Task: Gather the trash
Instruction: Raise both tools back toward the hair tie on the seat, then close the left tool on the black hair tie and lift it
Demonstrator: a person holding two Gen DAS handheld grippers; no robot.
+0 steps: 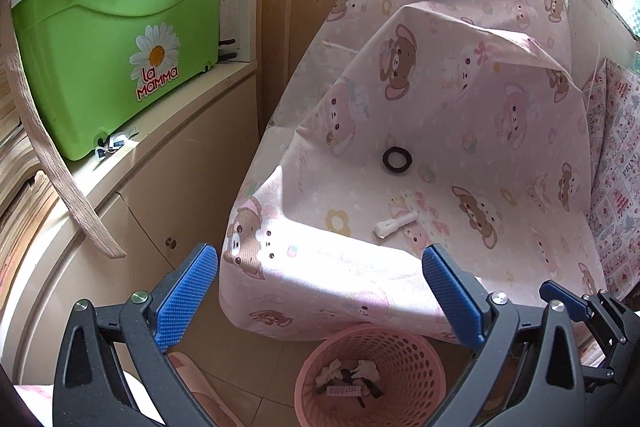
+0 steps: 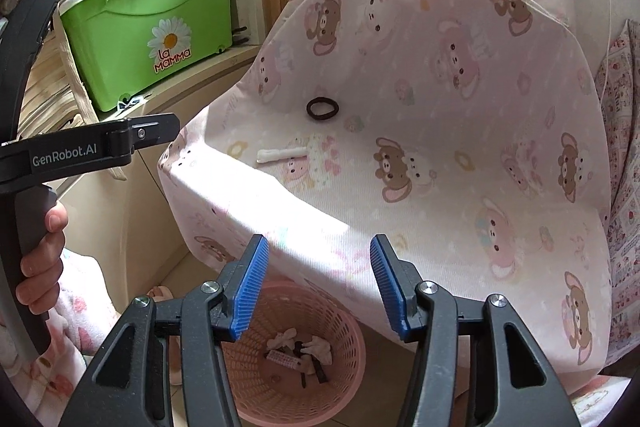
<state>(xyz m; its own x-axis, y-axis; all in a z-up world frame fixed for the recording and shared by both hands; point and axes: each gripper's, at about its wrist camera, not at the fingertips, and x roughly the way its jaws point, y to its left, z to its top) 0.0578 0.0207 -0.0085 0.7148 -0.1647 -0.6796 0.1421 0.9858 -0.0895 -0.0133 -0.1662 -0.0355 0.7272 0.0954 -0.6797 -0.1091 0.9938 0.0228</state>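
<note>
I'm holding both grippers, left point(image 1: 320, 291) and right point(image 2: 318, 283), open and empty above the basket point(image 2: 344, 339); a ring point(image 2: 322, 108) and stick point(image 2: 282, 155) are lying on the sheet point(image 2: 440, 167).

Right tool point(image 2: 318, 287) open above pink basket point(image 2: 352, 359); hair tie point(image 2: 322, 108) on sheet point(image 2: 460, 131)

Daylight scene, bright overall, warm cast. Hard sun patch blows out the front edge of the pink bear-print sheet point(image 1: 320, 259) in both views; print detail is lost there. Above that patch the sheet sits in soft, even shade. The pink basket point(image 2: 296, 355) below the patch is dimmer but readable. Strong fisheye: the green bin point(image 1: 116, 55) and shelf lines bow, dark vignette at the corners. Focus sharp at centre, slightly soft toward the rim. No motion blur.
</note>
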